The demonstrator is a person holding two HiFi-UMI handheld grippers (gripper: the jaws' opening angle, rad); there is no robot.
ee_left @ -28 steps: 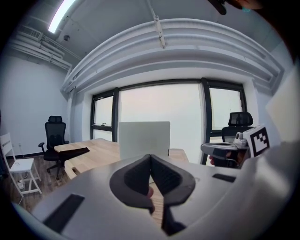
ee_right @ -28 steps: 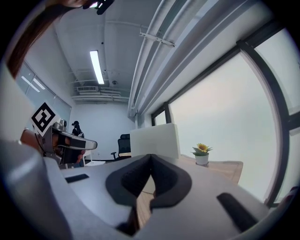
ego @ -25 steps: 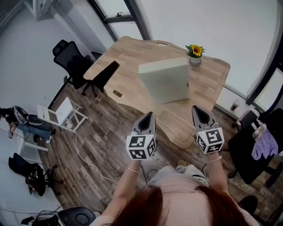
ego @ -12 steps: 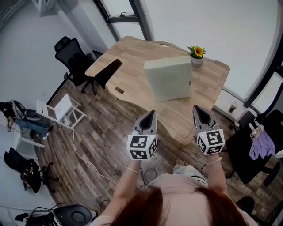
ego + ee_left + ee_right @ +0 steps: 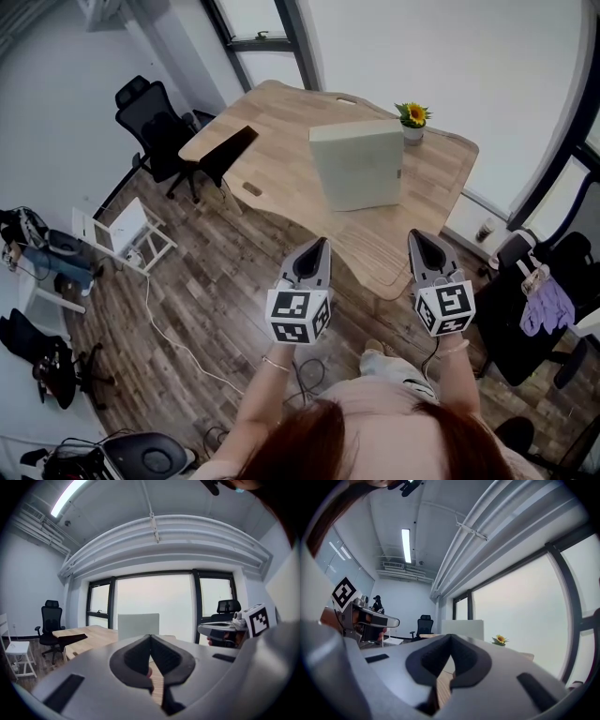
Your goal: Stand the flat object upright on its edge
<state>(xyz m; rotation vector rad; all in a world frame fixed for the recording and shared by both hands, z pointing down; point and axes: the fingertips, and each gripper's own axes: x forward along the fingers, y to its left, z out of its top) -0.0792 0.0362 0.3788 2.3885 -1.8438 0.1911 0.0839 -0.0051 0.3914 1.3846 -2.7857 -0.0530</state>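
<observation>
My left gripper [image 5: 317, 251] and right gripper [image 5: 422, 242] are both pinched closed on nothing, well short of the light wooden table [image 5: 272, 141]. The pale green square slab [image 5: 361, 169] stands on edge there. It looks light and foam-like, perhaps tippy, so I'd squeeze its two side edges gently.

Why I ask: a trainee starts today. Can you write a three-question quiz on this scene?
1. True or false: the pale slab on the table lies flat.
2. Pick one: the left claw and the right claw are A) both shut and empty, B) both open, C) both gripping the slab.
3. Fill in: the potted ___ stands on the table near the slab.

Key: 1 false, it stands upright on its edge. 2 A. 3 sunflower.
</observation>
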